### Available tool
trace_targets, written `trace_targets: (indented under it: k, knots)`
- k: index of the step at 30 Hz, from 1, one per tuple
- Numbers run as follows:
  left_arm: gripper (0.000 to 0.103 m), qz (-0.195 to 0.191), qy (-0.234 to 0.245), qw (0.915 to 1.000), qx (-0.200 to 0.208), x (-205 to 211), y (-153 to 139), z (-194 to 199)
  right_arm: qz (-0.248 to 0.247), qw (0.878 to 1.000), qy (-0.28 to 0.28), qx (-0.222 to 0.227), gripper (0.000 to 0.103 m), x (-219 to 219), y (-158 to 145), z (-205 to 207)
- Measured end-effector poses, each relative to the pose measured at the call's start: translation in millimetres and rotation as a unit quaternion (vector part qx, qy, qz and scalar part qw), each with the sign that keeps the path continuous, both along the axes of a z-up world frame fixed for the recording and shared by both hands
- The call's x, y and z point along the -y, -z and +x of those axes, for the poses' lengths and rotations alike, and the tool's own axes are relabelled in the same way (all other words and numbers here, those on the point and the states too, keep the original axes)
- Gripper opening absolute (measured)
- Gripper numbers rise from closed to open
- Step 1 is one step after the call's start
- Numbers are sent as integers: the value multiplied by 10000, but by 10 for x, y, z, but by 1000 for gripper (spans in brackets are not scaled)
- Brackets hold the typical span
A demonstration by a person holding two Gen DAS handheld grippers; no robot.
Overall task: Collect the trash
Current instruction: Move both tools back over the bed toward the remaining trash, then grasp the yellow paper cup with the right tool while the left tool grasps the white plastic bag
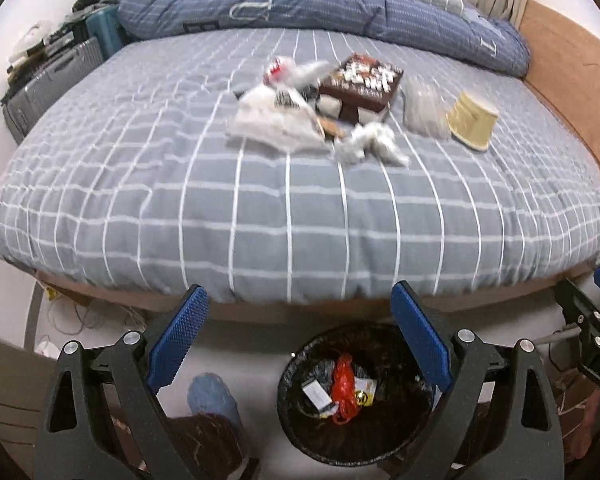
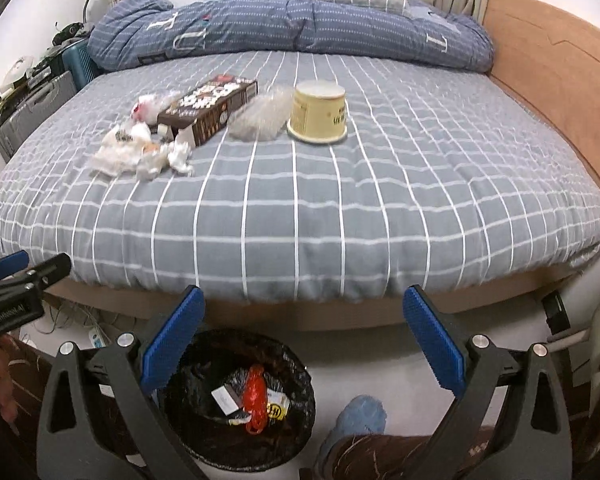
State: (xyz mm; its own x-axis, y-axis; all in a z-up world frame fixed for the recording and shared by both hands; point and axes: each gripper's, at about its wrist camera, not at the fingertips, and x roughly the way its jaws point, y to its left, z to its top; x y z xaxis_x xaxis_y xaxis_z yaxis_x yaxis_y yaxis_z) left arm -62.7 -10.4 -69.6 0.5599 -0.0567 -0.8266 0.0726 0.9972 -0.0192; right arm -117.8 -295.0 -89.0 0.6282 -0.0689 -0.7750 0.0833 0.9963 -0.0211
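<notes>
Left gripper (image 1: 298,340) and right gripper (image 2: 304,340): fingers spread wide, empty, hovering above black-lined round waste bin (image 2: 240,452) at foot of grey checked bed (image 2: 300,208). Trash well apart on bed: upturned cream paper cup (image 2: 318,112), brown cardboard box (image 2: 208,114), crumpled white tissues (image 2: 140,154). Bin set near bed edge, likely for short drops.

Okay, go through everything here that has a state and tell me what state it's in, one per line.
Left gripper: open, empty.
Right gripper: open, empty.
Trash bin: lined, partly filled.
Paper cup: upside down on the bed.
Brown box: end flap open.
Tissues: crumpled.
</notes>
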Motion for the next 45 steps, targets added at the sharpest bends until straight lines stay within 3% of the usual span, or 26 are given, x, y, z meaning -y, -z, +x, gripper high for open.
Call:
trace_targets:
  k: [21, 37, 45]
  knots:
    - [91, 112, -163, 9994, 281, -105, -254, 1021, -147, 9991, 140, 382, 95, 211, -205, 1093]
    - [91, 199, -273, 9994, 99, -113, 36, 1913, -124, 9987, 214, 451, 95, 299, 6, 2024]
    - [90, 401, -271, 9988, 16, -98, 209, 2065, -225, 9983, 241, 472, 95, 330, 191, 2236]
